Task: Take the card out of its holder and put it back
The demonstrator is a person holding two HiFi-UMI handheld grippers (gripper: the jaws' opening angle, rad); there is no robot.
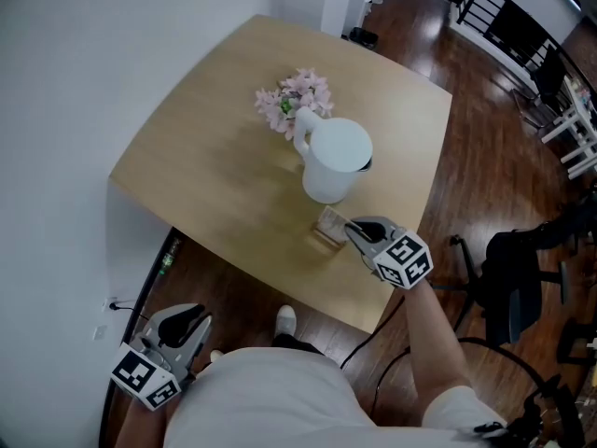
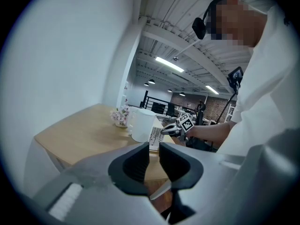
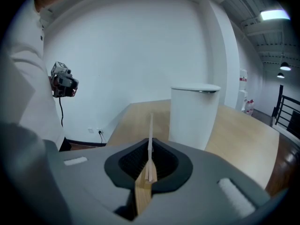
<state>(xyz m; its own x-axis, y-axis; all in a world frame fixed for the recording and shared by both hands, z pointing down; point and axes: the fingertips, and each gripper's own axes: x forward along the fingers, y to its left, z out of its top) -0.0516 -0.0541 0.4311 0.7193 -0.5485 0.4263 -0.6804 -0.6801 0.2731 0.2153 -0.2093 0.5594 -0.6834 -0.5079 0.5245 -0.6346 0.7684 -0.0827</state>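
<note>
Left gripper idles, jaws barely apart, empty; right gripper, jaws clamped on thin white card in its small wooden holder. Extraction step, I'd say; a straight upward lift comes next.

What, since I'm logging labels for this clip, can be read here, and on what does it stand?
No text can be read here.
white printed card, beside the white ceramic jug: dark lines of print, too small to read.
black-and-white marker cubes: square patterns only, no words or numbers.
</note>
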